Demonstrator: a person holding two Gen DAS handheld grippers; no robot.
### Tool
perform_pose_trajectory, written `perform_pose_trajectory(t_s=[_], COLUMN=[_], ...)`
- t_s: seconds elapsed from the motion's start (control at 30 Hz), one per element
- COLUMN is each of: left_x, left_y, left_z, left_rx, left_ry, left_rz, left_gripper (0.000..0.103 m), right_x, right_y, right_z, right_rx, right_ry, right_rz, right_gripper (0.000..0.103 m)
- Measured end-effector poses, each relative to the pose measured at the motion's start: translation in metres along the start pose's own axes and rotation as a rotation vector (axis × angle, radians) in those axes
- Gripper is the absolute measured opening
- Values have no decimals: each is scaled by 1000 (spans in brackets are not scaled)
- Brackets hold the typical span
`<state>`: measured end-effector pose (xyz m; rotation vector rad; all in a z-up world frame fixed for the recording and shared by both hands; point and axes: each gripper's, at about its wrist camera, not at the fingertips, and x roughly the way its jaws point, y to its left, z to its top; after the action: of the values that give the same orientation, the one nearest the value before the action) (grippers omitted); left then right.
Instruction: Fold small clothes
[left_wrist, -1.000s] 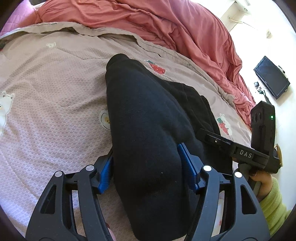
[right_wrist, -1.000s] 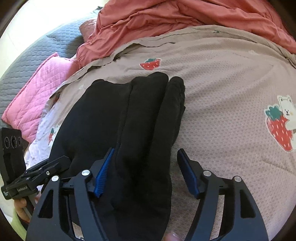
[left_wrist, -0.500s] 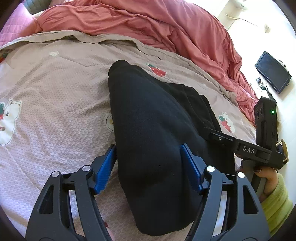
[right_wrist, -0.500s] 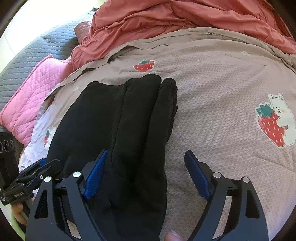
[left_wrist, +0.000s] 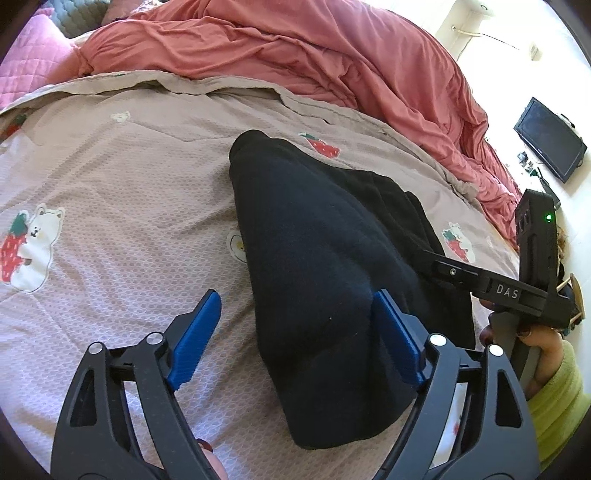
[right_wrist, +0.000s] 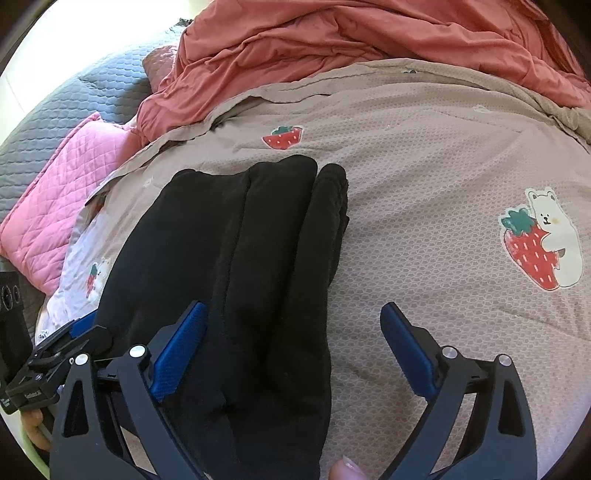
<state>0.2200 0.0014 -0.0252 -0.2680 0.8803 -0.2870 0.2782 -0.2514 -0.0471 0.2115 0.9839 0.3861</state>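
Two grippers are hovering over one black garment (left_wrist: 325, 266), which is lying folded into a long bundle on the beige strawberry-print bedspread (left_wrist: 122, 206), with a rumpled red duvet (left_wrist: 295, 55) behind it. On the left, the left gripper (left_wrist: 295, 321) is standing wide apart, its jaws having just been opening; the left blue pad is sitting clear over bare bedspread, the right pad is just at the bundle's edge, and nothing is being pinched. To the right, the right gripper (right_wrist: 295, 339) is spread wider still, its jaws also having just been opening, with the garment's near end lying loose between them. The step in hand looks like letting go after a fold. Next, both are probably needing a fresh pinch at the near end to double the bundle over.
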Motion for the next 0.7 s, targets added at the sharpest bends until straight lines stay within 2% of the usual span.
perform_pose_trajectory(t_s=[0.43, 0.7], left_x=[-9, -22], left_y=[0, 2], left_z=[0, 2], left_rx=[5, -1], left_ry=[-25, -54], left_rz=[9, 19], left_gripper=[93, 93], right_x=[-13, -24], right_y=[1, -3], right_z=[6, 5], right_rx=[19, 38], right_ry=[-41, -77], right_rz=[-1, -4], right_gripper=[98, 98])
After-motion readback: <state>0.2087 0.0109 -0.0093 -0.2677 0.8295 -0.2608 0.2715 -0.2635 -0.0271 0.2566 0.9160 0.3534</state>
